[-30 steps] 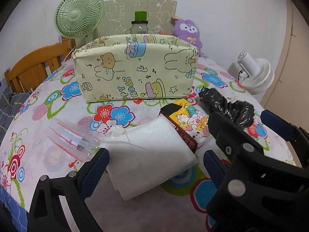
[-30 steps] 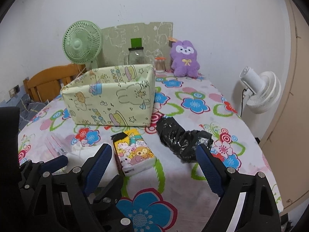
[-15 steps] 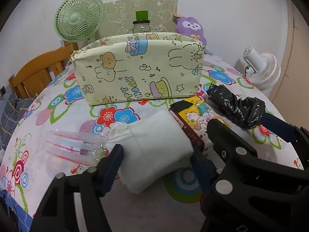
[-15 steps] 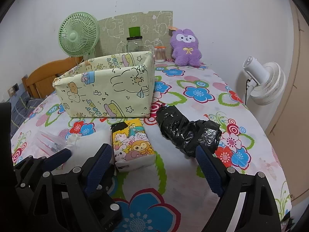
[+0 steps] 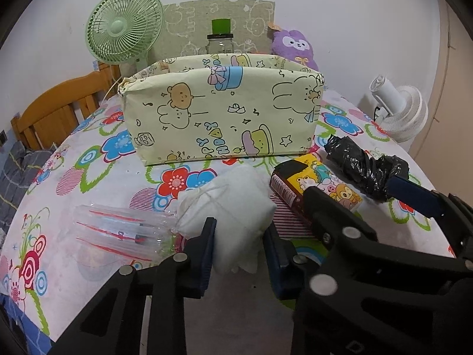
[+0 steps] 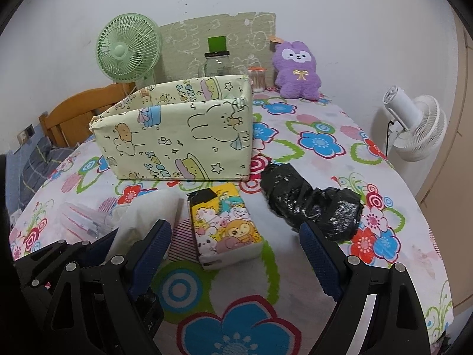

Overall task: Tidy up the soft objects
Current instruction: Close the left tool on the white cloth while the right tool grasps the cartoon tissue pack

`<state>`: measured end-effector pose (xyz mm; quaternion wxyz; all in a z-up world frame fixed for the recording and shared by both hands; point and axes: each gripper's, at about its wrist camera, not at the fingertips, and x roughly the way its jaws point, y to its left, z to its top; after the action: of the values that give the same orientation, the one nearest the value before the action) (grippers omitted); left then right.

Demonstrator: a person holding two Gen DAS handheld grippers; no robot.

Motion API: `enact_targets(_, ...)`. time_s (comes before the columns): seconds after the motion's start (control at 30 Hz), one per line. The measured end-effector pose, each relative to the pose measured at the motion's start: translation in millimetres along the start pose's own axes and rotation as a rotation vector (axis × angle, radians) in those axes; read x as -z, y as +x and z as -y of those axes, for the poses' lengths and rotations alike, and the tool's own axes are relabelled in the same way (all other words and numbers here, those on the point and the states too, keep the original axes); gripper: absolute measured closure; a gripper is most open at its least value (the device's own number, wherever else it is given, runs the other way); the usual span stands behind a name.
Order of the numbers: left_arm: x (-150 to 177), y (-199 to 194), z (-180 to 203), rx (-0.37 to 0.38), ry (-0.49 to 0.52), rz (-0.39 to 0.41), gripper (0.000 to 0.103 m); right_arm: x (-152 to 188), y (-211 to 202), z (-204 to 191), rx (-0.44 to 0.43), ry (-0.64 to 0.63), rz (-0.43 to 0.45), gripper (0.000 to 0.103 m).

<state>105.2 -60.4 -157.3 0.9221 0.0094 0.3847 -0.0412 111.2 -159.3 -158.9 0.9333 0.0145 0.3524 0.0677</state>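
Note:
My left gripper (image 5: 238, 251) is shut on a white folded cloth (image 5: 230, 207), which bulges between the blue pads on the flowered table; the cloth also shows in the right wrist view (image 6: 147, 216). My right gripper (image 6: 236, 254) is open and empty, its fingers astride a yellow cartoon tissue pack (image 6: 224, 222), also seen in the left wrist view (image 5: 319, 183). A crumpled black plastic bag (image 6: 313, 204) lies right of the pack. A pale yellow cartoon fabric box (image 5: 221, 112) stands open behind them.
A clear plastic bag with red lines (image 5: 118, 230) lies left of the cloth. At the back stand a green fan (image 5: 124, 26), a glass jar (image 6: 217, 62) and a purple plush (image 6: 297, 71). A white fan (image 6: 414, 127) and a wooden chair (image 5: 59, 109) flank the table.
My left gripper has closed from wide open onto the white cloth, squeezing it into a bulge. My right gripper moved forward over the tissue pack and stays open.

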Motion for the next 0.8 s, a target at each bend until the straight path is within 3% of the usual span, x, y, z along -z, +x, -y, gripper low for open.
enact_targets(0.23,-0.6,0.8,-4.3,0.021,-0.008,0.003,0.072,-2.3,14.3,-4.9,0.003,0.006,-0.040,0.013)
enact_targets(0.5,-4.1,5.7,-5.7,0.010,-0.005,0.005,0.072,-4.4,31.6,-2.7,0.001,0.040,-0.087,0.027)
enact_targets(0.6,-4.6,6.8,-5.4,0.008,-0.003,0.006,0.072,-5.6,34.1,-3.7,-0.011,0.038,-0.096,0.041)
enact_targets(0.8,-4.9,6.3,-3.8,-0.008,0.004,0.006,0.072,-5.6,34.2,-4.1,-0.024,0.041,-0.099,0.047)
